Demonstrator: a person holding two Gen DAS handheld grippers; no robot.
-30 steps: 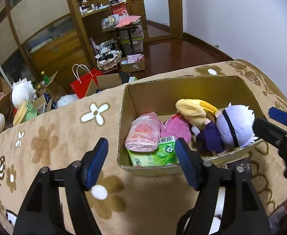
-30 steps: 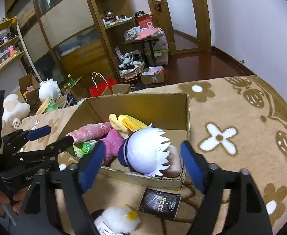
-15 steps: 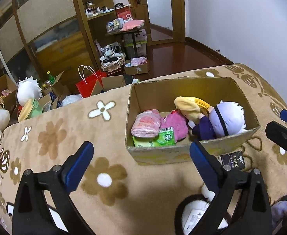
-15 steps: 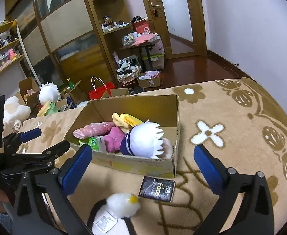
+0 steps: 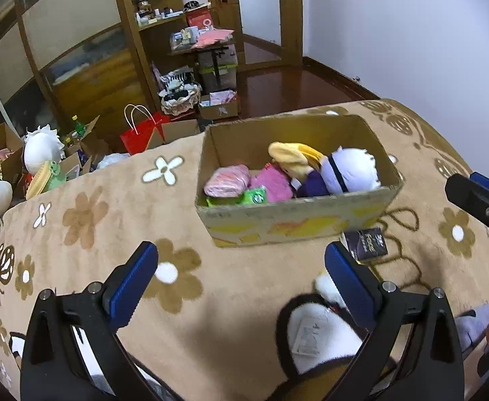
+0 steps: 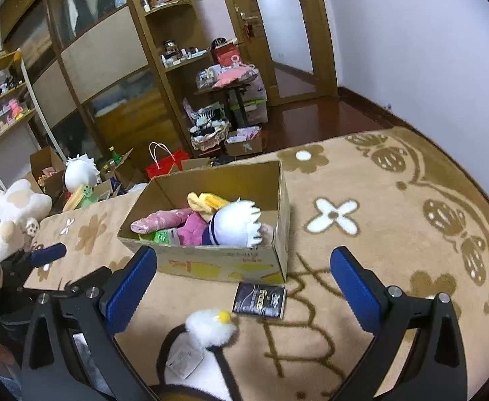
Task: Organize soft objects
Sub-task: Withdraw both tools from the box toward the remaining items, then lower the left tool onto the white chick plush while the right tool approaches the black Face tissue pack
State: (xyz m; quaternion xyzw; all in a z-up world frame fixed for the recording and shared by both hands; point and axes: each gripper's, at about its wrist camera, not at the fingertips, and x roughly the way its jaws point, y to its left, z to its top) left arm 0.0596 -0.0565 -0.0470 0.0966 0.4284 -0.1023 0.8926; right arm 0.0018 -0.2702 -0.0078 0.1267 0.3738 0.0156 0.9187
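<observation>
A: So, running left to right, where does the left claw (image 5: 241,280) stand?

B: Spread wide over the flowered blanket (image 5: 87,220), nothing between its blue pads. The cardboard box (image 5: 298,224) sits ahead of it, a little to the right.

A: And inside the box?

B: A pink wrapped bundle (image 5: 227,182) at the left, a green packet (image 5: 254,196) below it, a pink plush (image 5: 274,183), a yellow-haired doll (image 5: 289,158), then a white-haired doll (image 5: 351,168) at the right end.

A: The right claw (image 6: 244,287)?

B: Equally wide, empty too. The box lies ahead of it, towards the left. A small dark packet (image 6: 259,300) lies flat just before the box, and a black-and-white plush (image 6: 207,330) lies low between the fingers, apart from both pads.
</observation>
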